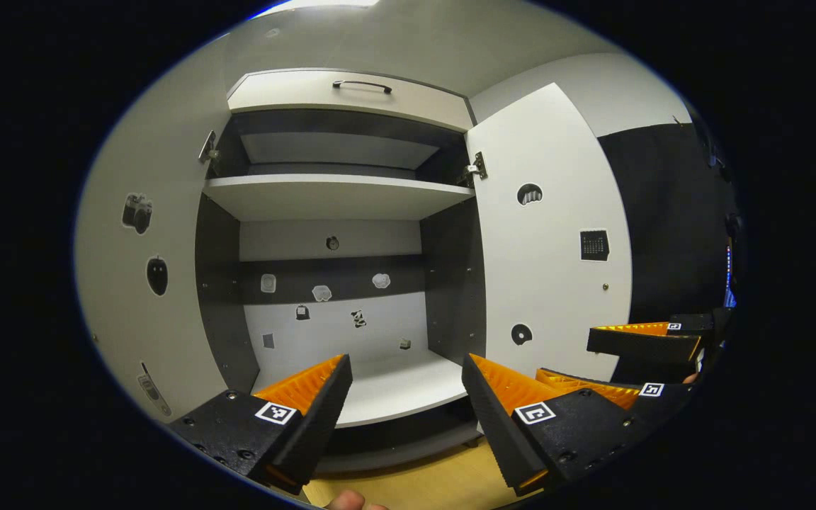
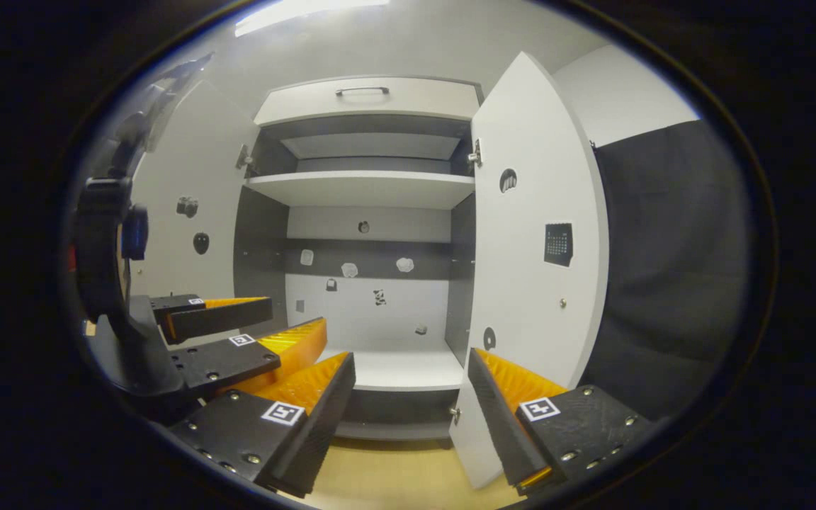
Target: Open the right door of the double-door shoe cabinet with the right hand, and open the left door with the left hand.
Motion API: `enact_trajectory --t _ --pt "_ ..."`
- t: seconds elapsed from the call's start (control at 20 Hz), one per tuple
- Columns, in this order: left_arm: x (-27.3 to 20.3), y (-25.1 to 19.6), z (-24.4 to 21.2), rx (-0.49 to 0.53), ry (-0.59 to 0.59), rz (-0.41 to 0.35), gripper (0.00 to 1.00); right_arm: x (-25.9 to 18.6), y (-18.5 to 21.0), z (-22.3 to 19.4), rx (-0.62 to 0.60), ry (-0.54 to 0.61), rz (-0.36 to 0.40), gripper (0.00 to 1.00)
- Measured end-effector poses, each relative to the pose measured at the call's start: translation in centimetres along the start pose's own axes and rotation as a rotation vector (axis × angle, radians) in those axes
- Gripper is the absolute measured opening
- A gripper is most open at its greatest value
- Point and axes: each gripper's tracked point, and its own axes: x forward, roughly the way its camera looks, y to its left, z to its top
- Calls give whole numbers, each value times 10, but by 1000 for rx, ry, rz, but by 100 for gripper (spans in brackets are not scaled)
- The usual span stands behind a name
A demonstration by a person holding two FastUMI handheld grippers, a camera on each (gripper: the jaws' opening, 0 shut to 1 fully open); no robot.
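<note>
The white shoe cabinet (image 1: 337, 195) has a dark inside, and both of its doors are swung wide. Its left door (image 1: 146, 297) and right door (image 1: 550, 248) carry small stickers. My left gripper (image 1: 406, 365) is open and holds nothing, in front of the lower compartment. My right gripper (image 1: 567, 358) hangs open beside it, close to the right door's lower part. In the right gripper view the right gripper (image 2: 410, 358) stands open before the bottom shelf (image 2: 397, 372), with the right door (image 2: 528, 212) just to its right. The left gripper (image 2: 295, 316) is open near the left door (image 2: 188, 248).
A drawer front with a dark handle (image 1: 362, 85) tops the cabinet. Small stickers dot the back panel (image 1: 337, 333). Black cloth (image 1: 663, 212) hangs right of the cabinet. Pale wooden floor (image 1: 415, 482) lies below, with a person's fingertip (image 1: 348, 501) at the bottom edge.
</note>
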Motion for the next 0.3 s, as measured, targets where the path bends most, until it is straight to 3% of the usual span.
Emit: enact_trajectory --t 0.3 --pt "0 3 -6 -7 17 10 96 0 3 -3 -5 6 7 95"
